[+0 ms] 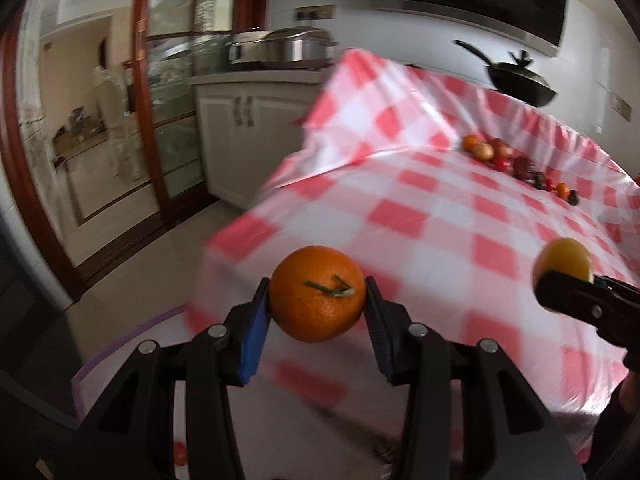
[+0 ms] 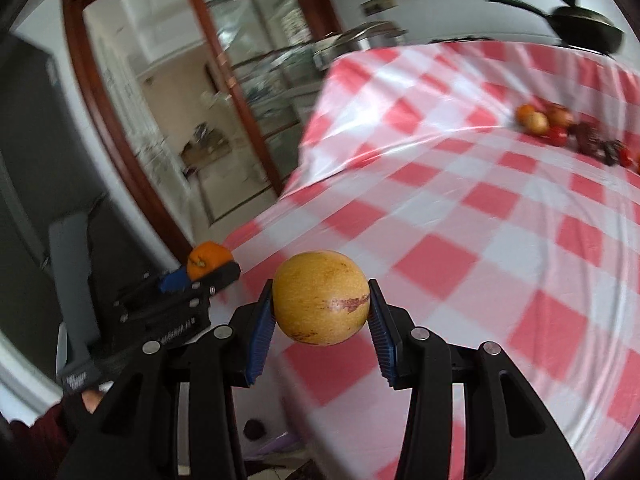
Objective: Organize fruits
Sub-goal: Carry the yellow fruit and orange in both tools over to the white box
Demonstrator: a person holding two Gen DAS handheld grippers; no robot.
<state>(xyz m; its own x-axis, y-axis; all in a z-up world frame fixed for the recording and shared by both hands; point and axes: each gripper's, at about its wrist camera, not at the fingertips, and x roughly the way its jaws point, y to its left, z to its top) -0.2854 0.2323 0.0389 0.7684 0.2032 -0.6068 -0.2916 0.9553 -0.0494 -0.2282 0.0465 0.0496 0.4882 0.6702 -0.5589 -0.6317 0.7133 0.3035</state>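
My left gripper (image 1: 317, 294) is shut on an orange (image 1: 317, 293) with a green stem, held in the air over the near left corner of the table. It also shows in the right wrist view (image 2: 210, 259), at the left. My right gripper (image 2: 321, 298) is shut on a yellow round fruit (image 2: 321, 297) with a brown scar, held above the near edge of the table. It also shows in the left wrist view (image 1: 564, 262), at the right. A row of several fruits (image 1: 520, 166) lies at the far side of the table; it also shows in the right wrist view (image 2: 568, 132).
The table has a red and white checked cloth (image 1: 440, 220) that rises in folds at the back. A black wok with a lid (image 1: 516, 80) stands behind it. A white counter with pots (image 1: 280, 50) and a glass door (image 1: 172, 92) are to the left. A dark fruit (image 2: 255, 429) lies on the floor.
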